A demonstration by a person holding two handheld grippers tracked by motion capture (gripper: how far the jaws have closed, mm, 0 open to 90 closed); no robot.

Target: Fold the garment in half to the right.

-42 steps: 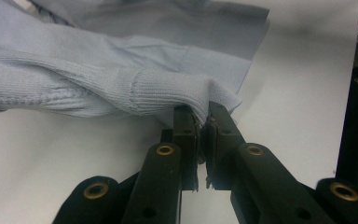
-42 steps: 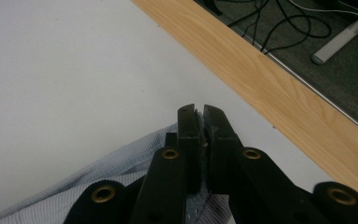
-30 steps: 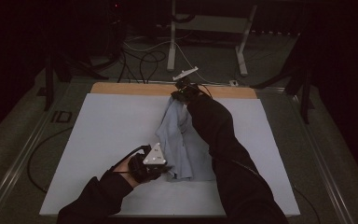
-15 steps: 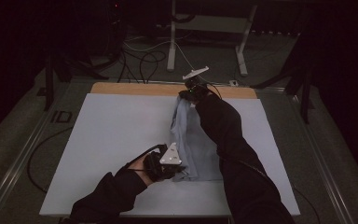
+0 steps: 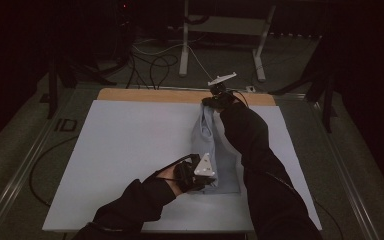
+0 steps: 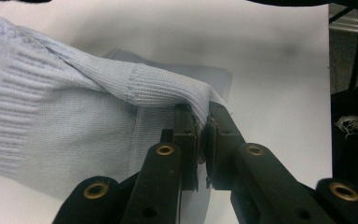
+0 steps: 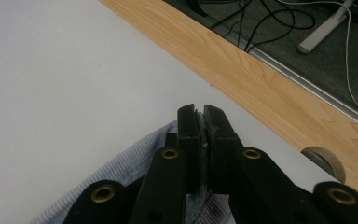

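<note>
Sweater [image 5: 214,150] (pale blue ribbed knit) lies folded lengthwise on the white table [image 5: 125,150], right of centre. Left gripper [image 6: 203,125] pinches its near cuff; right gripper [image 7: 200,122], arm stretched forward, pinches its far end by the wooden edge [image 7: 270,88].

We see a pale blue knitted sweater [image 5: 215,145], with a ribbed pattern at its cuff [image 6: 168,88] and bands of ribbing along its body. It lies on a white table sheet [image 5: 130,150]. Beyond the sweater, the sheet ends at a strip of light wood [image 5: 150,95] with a wavy grain. The left gripper [image 6: 203,126], at the sweater's cuff, is black with brass-coloured rivets, and carries a grey plate [image 5: 204,165]. The right gripper [image 7: 200,122], at the sweater's far end, shows the same black and brass. Both sleeves [image 5: 260,165] beside the sweater are black. Past the wood strip, the floor [image 5: 220,55] is dark grey-green, crossed by white and black cables.
</note>
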